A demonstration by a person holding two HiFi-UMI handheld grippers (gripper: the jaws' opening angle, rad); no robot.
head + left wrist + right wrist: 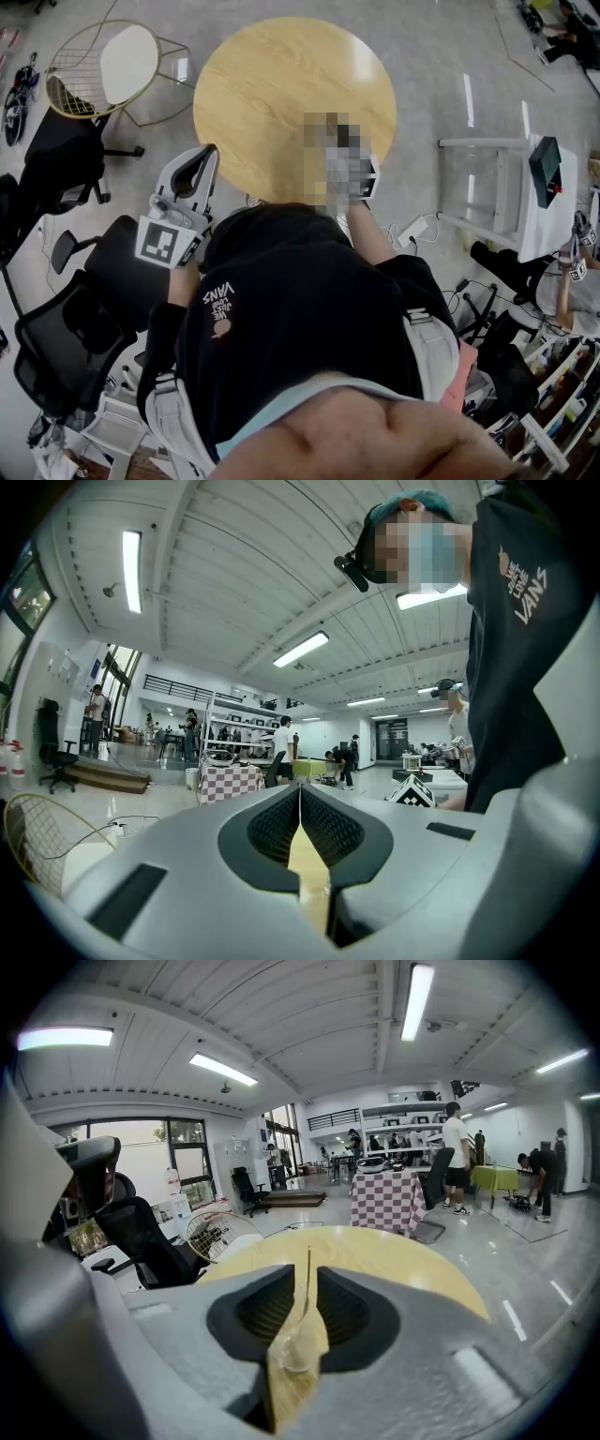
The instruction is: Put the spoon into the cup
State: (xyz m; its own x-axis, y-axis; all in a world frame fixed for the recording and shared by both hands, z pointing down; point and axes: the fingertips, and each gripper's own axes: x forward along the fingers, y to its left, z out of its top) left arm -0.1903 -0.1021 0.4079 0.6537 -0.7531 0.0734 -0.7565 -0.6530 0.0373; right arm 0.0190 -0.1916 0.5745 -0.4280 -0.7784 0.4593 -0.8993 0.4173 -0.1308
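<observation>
Round table (272, 103) ahead of the person (309, 309), wire chair (98, 70) on its left, rack (483, 183) on its right

You hold your left gripper (210, 153) out ahead at your left side, its jaws closed tip to tip. Your right forearm (371, 236) stretches forward, and the right gripper (308, 1262) on it also has its jaws pressed together.
</observation>
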